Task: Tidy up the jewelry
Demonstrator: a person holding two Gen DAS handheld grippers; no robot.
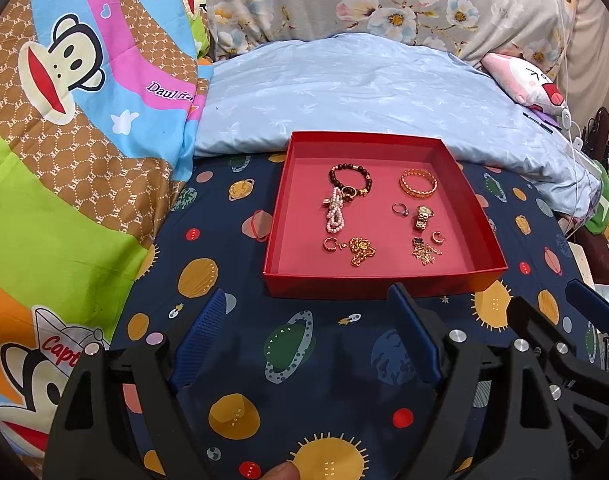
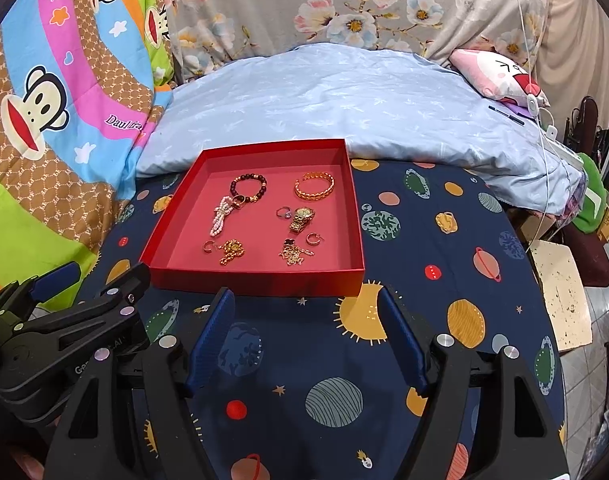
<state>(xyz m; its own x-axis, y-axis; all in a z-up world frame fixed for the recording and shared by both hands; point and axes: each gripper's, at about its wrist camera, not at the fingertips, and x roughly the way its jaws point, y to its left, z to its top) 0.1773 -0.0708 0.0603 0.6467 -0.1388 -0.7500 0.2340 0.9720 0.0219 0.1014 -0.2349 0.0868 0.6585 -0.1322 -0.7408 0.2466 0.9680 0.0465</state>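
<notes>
Tangled chains (links indistinct), red tray

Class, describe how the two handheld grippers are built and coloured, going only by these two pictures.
Both the left gripper and right gripper have matte black angular frames with cut-out slots, round silver bolt heads, and two flat, textured blue fingers. Partial pale lettering marks the left one.

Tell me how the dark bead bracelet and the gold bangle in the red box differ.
The bead bracelet is a closed ring of dark round beads with a few gold ones; the bangle is one gold band with an opening at the back. The bead bracelet touches a pearl strand and a ring; the bangle lies apart from the other pieces. The bead bracelet is on the left side of the box, the bangle on the right. Both lie flat near its far wall.
</notes>
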